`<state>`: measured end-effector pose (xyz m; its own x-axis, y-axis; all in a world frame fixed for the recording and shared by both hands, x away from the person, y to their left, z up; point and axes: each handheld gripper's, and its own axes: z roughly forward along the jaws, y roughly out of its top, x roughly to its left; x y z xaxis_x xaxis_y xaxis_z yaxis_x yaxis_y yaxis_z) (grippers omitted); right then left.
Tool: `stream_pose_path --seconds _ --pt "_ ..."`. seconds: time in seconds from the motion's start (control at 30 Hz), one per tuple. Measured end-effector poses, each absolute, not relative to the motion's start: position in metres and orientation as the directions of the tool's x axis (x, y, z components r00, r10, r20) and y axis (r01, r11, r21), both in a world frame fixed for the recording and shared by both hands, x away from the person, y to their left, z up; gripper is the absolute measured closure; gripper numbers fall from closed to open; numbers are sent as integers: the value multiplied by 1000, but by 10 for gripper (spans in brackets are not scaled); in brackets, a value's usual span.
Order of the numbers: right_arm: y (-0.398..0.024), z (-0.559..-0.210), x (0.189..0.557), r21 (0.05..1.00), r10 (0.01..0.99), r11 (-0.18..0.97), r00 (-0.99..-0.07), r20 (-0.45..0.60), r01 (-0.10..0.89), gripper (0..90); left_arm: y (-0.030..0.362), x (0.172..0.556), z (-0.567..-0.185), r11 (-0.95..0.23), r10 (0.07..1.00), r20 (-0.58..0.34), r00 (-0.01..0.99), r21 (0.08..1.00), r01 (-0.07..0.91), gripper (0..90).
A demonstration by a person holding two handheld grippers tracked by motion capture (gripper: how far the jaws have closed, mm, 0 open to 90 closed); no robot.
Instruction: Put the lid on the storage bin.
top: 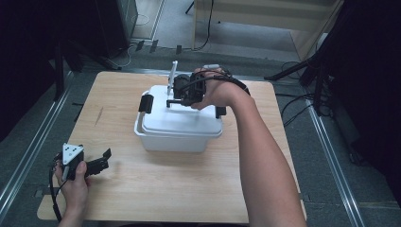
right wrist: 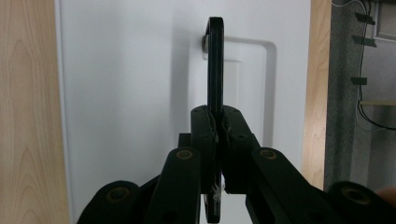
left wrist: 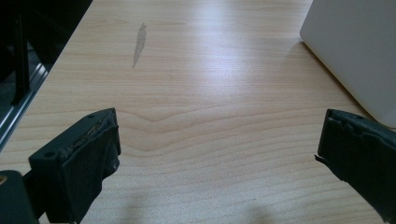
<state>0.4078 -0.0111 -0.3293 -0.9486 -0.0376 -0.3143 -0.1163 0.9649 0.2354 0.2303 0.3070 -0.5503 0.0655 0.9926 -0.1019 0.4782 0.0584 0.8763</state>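
Spreading wide under everything is the pale wooden worktop (top: pixel 198 189), with a grey smear (left wrist: pixel 138 44) in its grain toward the left side. Sitting at the middle of it is the white plastic storage box (top: pixel 175 137), lid (top: pixel 182 120) on, a black latch (top: pixel 146 103) on its left end and another partly hidden behind the wrist on its right end. Up on that lid, the black carry handle (right wrist: pixel 214 60) stands raised on edge, and the right gripper (right wrist: pixel 218 122) is clamped on it, both pads pressed flat against the thin bar from either side. From above, the person's right forearm reaches across the box, with the hand wrapped round the right gripper over the lid's far half. Down at the near-left corner of the worktop, the left gripper (top: pixel 103 158) sits low in the other hand, well apart from the box, its jaws spread wide with bare wood between them. A corner of the box shows at the upper right of the left gripper view.
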Motion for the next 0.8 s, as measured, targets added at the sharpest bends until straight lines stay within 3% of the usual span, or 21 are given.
stream_pose_path --seconds 0.8 --pt "11 -336 407 212 -29 972 -954 -298 -96 861 308 230 -550 69 992 -110 60 878 474 0"
